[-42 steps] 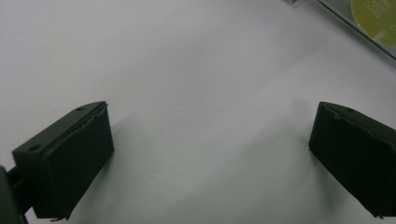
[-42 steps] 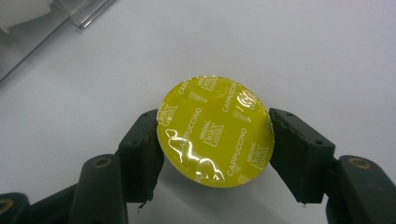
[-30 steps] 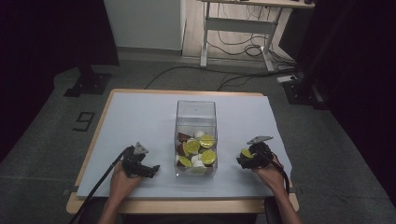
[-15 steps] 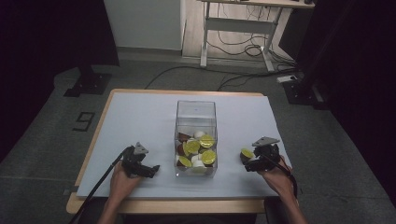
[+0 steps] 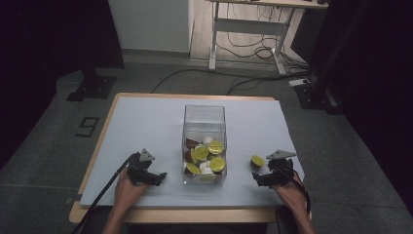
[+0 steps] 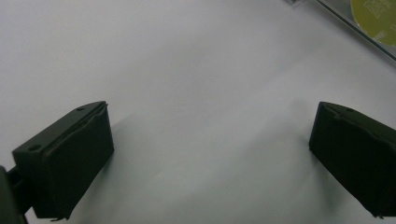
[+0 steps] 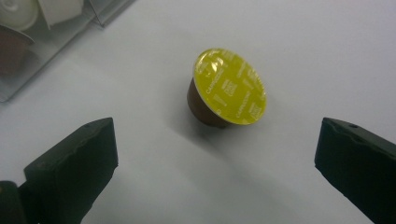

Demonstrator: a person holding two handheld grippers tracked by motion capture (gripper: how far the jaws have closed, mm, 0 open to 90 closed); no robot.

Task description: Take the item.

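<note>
A brown coffee capsule (image 5: 257, 161) with a yellow foil lid lies tilted on the white sheet, to the right of the clear box (image 5: 204, 114). In the right gripper view the capsule (image 7: 228, 88) rests just beyond the jaw tips. My right gripper (image 7: 215, 154) is open; its jaws have just been opening, and nothing is between them. In the high view my right gripper (image 5: 263, 176) sits a little nearer the person than the capsule. My left gripper (image 5: 157, 178) rests left of the box, open over bare sheet (image 6: 210, 140).
The clear box holds several capsules, yellow-lidded, brown and white. Its corner (image 7: 70, 28) shows at the top left of the right gripper view, and its wall (image 6: 355, 25) at the top right of the left gripper view. White sheet (image 5: 146, 126) covers the table.
The right gripper has let go of the yellow-lidded capsule and drawn back toward the person. The capsule stays where it was. The left gripper has not moved.
</note>
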